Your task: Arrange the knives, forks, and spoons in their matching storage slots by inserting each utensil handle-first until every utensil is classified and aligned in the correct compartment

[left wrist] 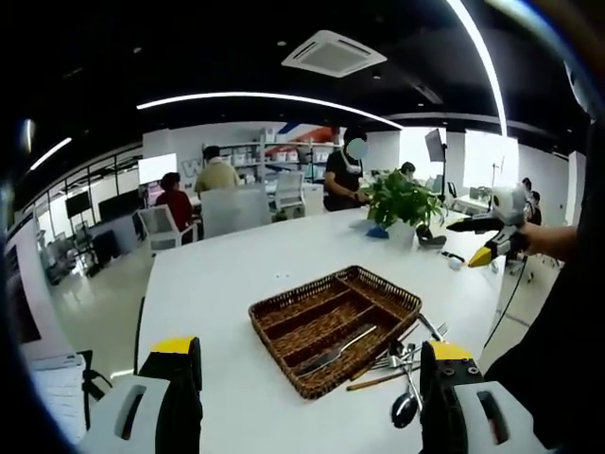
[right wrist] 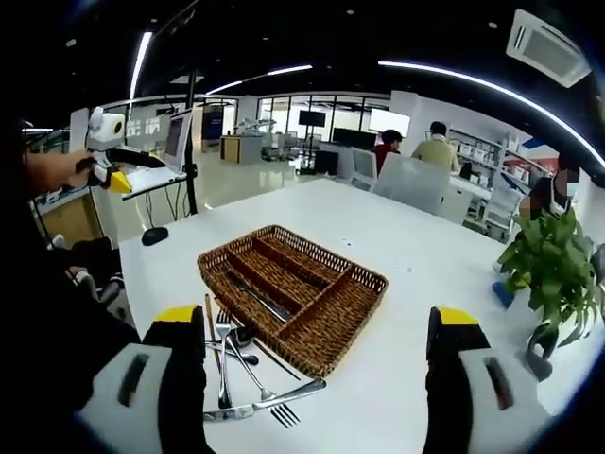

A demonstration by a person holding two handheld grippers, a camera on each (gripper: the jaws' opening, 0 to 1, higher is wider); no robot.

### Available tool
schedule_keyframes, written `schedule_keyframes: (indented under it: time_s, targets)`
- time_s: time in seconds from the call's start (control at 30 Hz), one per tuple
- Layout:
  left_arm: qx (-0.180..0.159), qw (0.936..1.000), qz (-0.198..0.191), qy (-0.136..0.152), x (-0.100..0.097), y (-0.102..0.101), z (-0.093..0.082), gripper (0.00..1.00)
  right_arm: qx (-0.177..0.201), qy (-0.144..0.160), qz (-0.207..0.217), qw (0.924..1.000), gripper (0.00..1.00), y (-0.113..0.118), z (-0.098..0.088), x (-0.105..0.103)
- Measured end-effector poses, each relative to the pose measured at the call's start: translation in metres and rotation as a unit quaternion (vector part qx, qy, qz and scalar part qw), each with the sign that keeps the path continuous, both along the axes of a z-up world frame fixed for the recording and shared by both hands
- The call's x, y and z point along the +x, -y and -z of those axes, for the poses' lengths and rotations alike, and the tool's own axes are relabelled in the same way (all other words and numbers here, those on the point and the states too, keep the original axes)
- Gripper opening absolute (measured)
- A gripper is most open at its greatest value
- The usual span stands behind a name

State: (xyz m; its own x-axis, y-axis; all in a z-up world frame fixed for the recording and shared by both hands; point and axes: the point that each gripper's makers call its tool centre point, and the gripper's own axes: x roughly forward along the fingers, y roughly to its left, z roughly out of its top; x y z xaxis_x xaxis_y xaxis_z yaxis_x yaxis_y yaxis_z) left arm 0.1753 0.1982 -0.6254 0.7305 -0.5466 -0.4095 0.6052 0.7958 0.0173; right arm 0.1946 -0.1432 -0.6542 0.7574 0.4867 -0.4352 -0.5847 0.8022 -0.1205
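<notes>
1. A woven brown wicker basket sits on a smooth white table. It is rectangular, with wicker dividers that split it into long slots and one shorter cross slot.
2. One shiny metal knife lies inside a long slot of the basket.
3. A loose pile of metal cutlery lies on the table just beside one short end of the basket. It holds forks, a round-bowled spoon and a long knife, crossed over each other. One piece in the pile has a brown wooden-looking handle.
4. The left gripper hovers above the table with its jaws wide apart and nothing between them. The jaws are dark with yellow tips.
5. The right gripper is also spread wide and empty, above the pile and the basket. In the left gripper view it shows at the right, held up in a hand.
6. A leafy green plant stands farther along the table, well apart from the basket.
7. People sit at desks in the office behind.
</notes>
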Motion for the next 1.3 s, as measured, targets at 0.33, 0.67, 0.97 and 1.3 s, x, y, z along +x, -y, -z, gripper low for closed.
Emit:
schedule_keyframes:
  time_s: [0.33, 0.67, 0.97, 1.3]
  targets:
    - [0.019, 0.9997, 0.010, 0.008, -0.001, -0.002, -0.003, 1.00, -0.003, 0.003, -0.003, 1.0000, 0.99, -0.002, -0.001, 0.001]
    - [0.107, 0.9933, 0.029, 0.033, 0.004, -0.007, 0.003, 1.00, 0.001, 0.001, 0.000, 1.0000, 0.99, 0.000, -0.006, 0.001]
    - [0.094, 0.9952, 0.003, 0.027, 0.010, -0.013, 0.001, 1.00, 0.005, -0.005, -0.003, 1.0000, 0.99, -0.003, -0.003, 0.000]
    - [0.070, 0.9973, -0.004, 0.022, 0.005, -0.014, 0.000, 1.00, 0.008, -0.013, -0.009, 0.9999, 0.99, -0.012, 0.008, -0.003]
